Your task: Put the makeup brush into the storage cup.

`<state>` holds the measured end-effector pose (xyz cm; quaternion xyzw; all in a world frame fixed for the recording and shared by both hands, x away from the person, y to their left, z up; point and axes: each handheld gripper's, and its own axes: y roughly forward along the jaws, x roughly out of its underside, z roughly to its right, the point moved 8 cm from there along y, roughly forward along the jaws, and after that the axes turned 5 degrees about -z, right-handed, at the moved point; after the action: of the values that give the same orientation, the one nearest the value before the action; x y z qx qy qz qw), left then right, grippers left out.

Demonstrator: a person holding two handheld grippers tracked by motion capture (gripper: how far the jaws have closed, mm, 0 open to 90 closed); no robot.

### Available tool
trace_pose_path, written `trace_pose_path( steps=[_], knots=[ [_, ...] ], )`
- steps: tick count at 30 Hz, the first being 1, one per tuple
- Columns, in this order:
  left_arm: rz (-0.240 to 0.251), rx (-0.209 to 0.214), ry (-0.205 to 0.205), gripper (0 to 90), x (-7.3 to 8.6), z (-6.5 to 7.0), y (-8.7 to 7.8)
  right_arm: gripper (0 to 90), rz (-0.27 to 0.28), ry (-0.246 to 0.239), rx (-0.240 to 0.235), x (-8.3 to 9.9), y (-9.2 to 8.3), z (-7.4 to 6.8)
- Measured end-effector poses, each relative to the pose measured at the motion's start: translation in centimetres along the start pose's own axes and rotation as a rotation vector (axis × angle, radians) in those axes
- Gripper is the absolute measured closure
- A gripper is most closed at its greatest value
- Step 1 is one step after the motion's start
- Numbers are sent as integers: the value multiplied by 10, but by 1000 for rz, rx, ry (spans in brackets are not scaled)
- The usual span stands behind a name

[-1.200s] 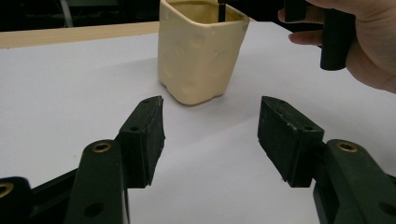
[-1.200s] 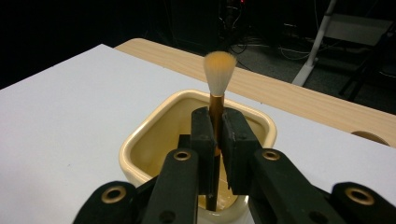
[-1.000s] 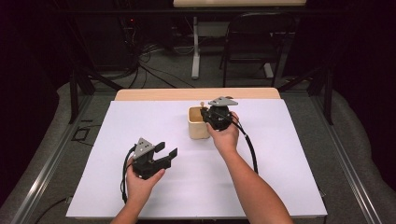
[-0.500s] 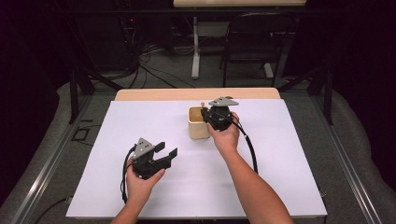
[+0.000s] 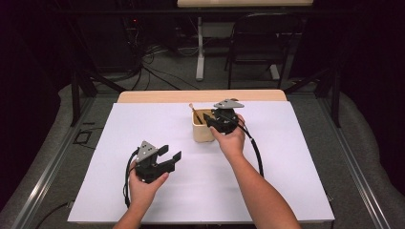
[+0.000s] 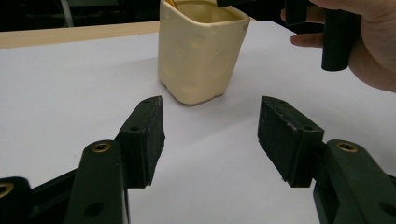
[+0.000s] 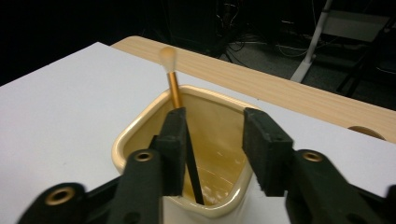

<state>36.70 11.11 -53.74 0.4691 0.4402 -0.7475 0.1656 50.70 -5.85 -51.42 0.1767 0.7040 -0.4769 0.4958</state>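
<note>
A cream square cup point(image 5: 203, 132) stands on the white table cover, right of the middle. A thin stick point(image 5: 193, 111) with a gold shaft, a pale tip and a black lower part stands in the cup point(image 7: 140, 135), leaning on its far rim. My right gripper point(image 5: 212, 123) hangs over the cup's mouth. Its jaws have just been opening and now stand apart, and the stick point(image 7: 173, 91) passes close by the left pad point(image 7: 175, 140) with no squeeze on it. My left gripper point(image 5: 171, 152) rests low at the front left, open and with nothing in it, pointing at the cup point(image 6: 201, 51).
The white cover point(image 5: 296, 157) lies over most of the table, and a strip of bare wood point(image 5: 157, 96) shows along the far edge. Beyond it stand a dark chair point(image 5: 265, 43) and a white desk leg point(image 5: 199, 52), with cables on the floor.
</note>
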Motion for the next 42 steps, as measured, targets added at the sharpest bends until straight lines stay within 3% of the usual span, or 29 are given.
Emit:
trace_pose_path(
  steps=[4, 14, 42],
  knots=[
    [4, -2, -3, 411, 0, -1, 0, 500, 3, 5, 6, -1, 0, 0],
    [2, -3, -4, 411, 0, -1, 0, 452, 6, 4, 3, -3, -5, -1],
    [13, -13, -10, 411, -2, -7, -4, 428, 24, -31, -21, -2, -26, -11]
  ],
)
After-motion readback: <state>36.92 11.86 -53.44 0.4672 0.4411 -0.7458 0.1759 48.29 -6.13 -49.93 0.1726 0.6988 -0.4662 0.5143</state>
